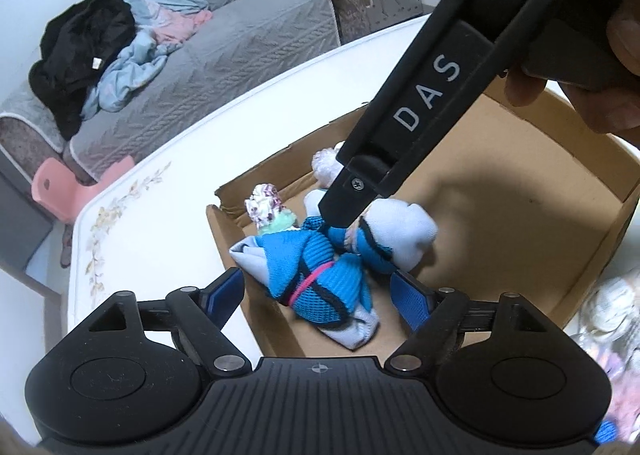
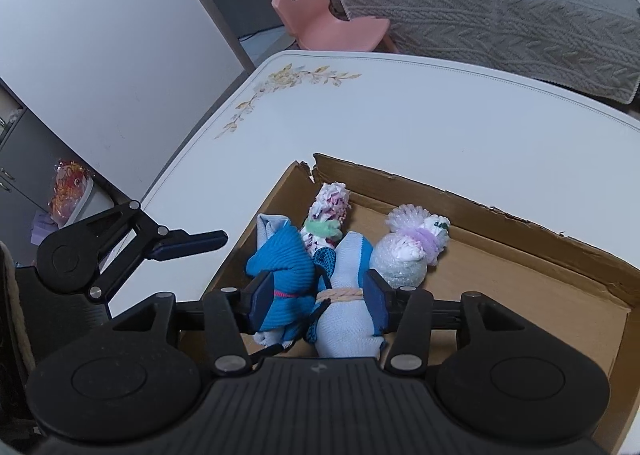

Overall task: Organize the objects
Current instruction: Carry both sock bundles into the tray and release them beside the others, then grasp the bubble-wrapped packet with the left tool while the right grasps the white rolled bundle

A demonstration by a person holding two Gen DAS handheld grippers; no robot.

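Landmark: cardboard box (image 2: 500, 223), shallow, brown, torn rim, sitting on white worktop (image 2: 400, 115) w/ floral print at its corner.

Left tongs (image 1: 318, 293) hover over box's left end, jaws spread wide, blue pads clear of cloth on both sides; nothing gripped.

Between them, on box floor: blue sock bundle (image 1: 308, 275), ribbed bright-blue knit w/ pale grey-blue toe, dark trim, pink elastic round the middle.

Just past it toward box's far-left corner: white-purple speckled roll (image 2: 328, 215) w/ green band.

Next to the blue bundle: pale-blue sock bundle (image 2: 344, 319), tan rubber band round its waist.

Right tongs (image 2: 318, 305) straddle both sock bundles. Left pad touches the blue one, right pad sits against the pale one; can't tell if they actually squeeze.

Right of that, still in box: white fluffy bundle (image 2: 416, 247), lilac band.

Rest of box floor bare cardboard.
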